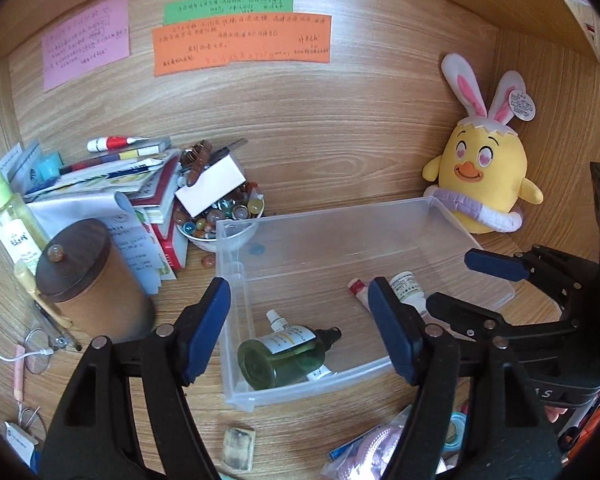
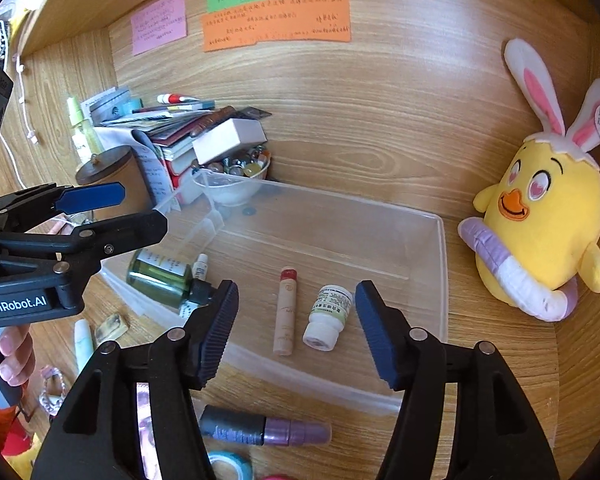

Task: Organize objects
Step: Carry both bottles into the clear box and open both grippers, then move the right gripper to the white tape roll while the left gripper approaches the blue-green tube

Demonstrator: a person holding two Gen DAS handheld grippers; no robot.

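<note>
Grippers, left (image 1: 300, 328) and right (image 2: 296, 332), hang released and empty above a clear bin (image 2: 440, 280) on a wooden desk (image 2: 500, 360). Inside: green bottle (image 1: 280, 356) at left, tube (image 2: 286, 312) and white bottle (image 2: 328, 316) at right.

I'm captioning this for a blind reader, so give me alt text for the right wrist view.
An open, empty right tool hovers over a clear plastic bin on a wooden desk, holding a beige tube, a small white pill bottle and a green glass bottle. A yellow plush chick with bunny ears sits right; the left tool enters from the left.
</note>
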